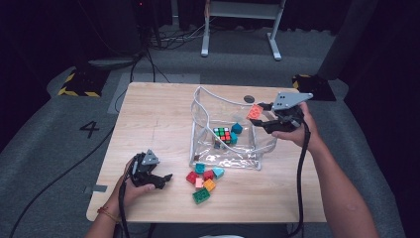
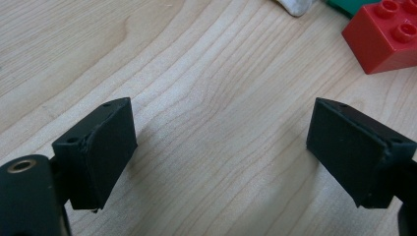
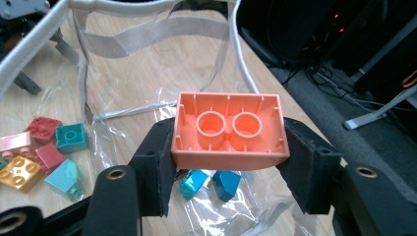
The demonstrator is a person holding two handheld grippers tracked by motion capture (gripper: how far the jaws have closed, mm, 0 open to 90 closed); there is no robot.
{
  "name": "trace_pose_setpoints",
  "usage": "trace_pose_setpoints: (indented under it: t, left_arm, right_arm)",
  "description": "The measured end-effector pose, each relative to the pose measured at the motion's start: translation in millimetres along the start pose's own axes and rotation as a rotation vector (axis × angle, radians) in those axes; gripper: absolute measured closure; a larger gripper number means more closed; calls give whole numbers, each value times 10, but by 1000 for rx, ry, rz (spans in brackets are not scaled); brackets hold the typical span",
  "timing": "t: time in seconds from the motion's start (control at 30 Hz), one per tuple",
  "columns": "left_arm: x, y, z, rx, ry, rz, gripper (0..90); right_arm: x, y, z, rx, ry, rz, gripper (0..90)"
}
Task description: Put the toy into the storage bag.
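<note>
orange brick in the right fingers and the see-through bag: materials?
Orange brick: looks like moulded hard plastic, satin gloss; hollow underside with tubes and ribs. Bag: apparently clear soft plastic film, glossy, creased and glinting, with white woven-looking edging.

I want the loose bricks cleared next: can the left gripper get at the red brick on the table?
Probably yes. The left gripper is open and holds nothing, and only bare table lies between its jaws and the red brick just ahead. The clear bag stands farther back, out of the way.
</note>
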State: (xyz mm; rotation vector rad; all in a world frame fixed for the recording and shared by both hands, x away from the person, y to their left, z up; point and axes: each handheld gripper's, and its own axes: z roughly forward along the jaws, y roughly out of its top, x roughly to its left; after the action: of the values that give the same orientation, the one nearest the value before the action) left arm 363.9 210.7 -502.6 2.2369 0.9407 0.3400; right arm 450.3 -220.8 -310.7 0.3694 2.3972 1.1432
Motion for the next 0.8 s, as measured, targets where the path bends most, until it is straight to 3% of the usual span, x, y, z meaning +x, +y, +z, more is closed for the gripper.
trace_pose_setpoints:
  t: [0.1, 0.4, 0.63, 0.8]
  left_arm:
    - [1, 0, 0, 0, 0, 2, 116]
    - [1, 0, 0, 0, 1, 2, 116]
    - [0, 0, 0, 0, 0, 0, 116]
    - [0, 0, 0, 0, 0, 0, 116]
  right_arm:
    - [5, 44, 101, 54, 3, -14, 431]
    - [64, 134, 373, 156, 84, -61, 431]
    - [59, 167, 560, 279, 83, -127, 431]
    - [56, 147, 664, 342, 86, -117, 430]
